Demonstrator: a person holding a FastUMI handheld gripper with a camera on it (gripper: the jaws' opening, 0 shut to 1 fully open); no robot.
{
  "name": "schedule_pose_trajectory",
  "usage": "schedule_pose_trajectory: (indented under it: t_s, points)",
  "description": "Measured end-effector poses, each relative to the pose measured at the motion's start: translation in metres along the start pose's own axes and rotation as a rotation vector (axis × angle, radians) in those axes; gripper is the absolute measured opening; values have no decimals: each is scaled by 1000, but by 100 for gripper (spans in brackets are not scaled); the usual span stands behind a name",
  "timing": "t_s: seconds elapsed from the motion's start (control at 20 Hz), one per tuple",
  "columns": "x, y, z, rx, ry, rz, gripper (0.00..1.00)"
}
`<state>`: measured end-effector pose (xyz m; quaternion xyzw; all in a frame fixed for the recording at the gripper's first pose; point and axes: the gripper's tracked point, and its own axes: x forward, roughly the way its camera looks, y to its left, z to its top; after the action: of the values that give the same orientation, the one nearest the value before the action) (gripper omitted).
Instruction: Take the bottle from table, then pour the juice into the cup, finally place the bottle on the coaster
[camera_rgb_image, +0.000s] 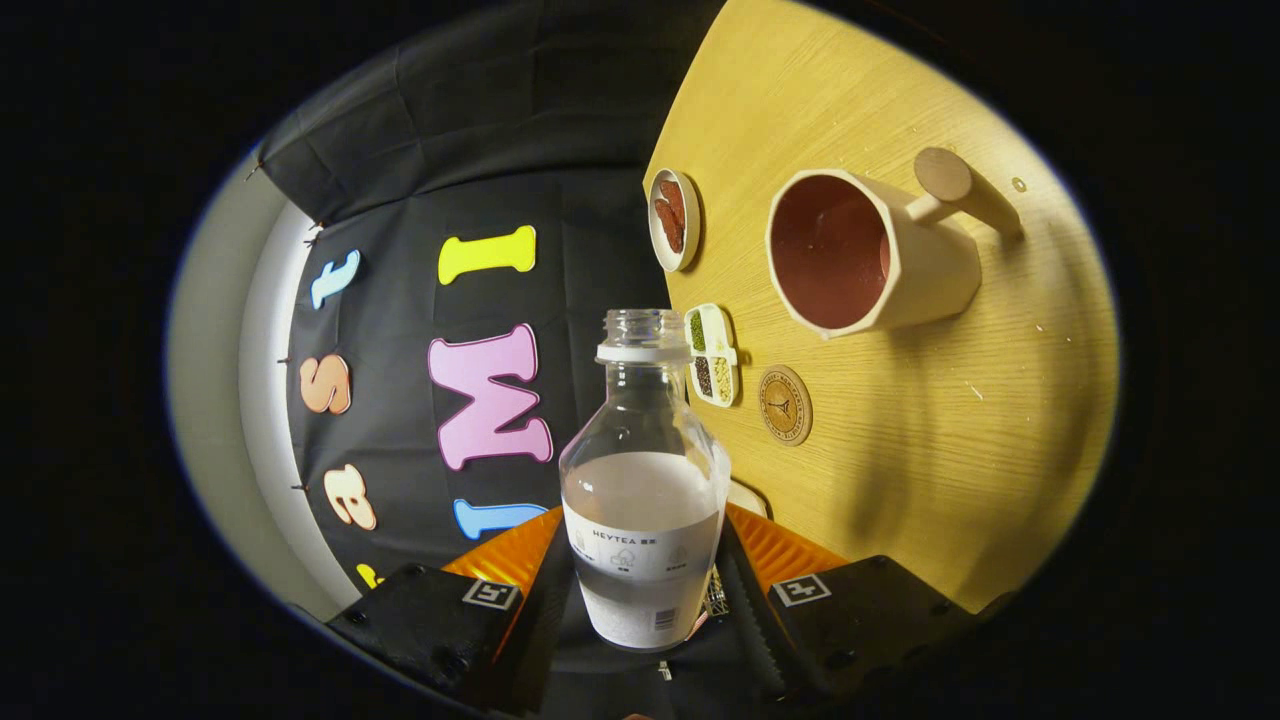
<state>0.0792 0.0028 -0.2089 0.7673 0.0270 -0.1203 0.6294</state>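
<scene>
The bottle (642, 480) sits between the two fingers of the gripper (645, 590), which clench it low on its body, one finger pressing each side at the label; it is uncapped and about half full of pale liquid. The whole view is tilted, so the table (900, 480) stands steeply to one side of the bottle. On it: one cup (870, 250) (its inside dark red, a round wooden handle on its far side), one round coaster (785, 404) near the bottle's shoulder, and two small dishes (674, 220) (714, 355) along the table's edge. Bare wood lies between coaster and cup.
</scene>
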Motion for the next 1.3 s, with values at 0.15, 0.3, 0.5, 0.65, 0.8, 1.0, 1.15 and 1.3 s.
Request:
schedule_pose_trajectory:
  t_s: [0.15,0.3,0.5,0.65,0.8,1.0,1.15,1.3]
  points:
    - [3,1,4,37,-12,4,77]
    - [5,-4,6,69,-19,-7,77]
    - [6,-7,11,119,-25,-19,77]
    - [7,-8,16,163,-32,-32,77]
    - [7,-14,20,200,-32,-49,76]
    - [7,-22,24,235,-33,-67,76]
    - [7,-22,25,262,-30,-79,77]
    - [9,-23,26,291,-29,-80,77]
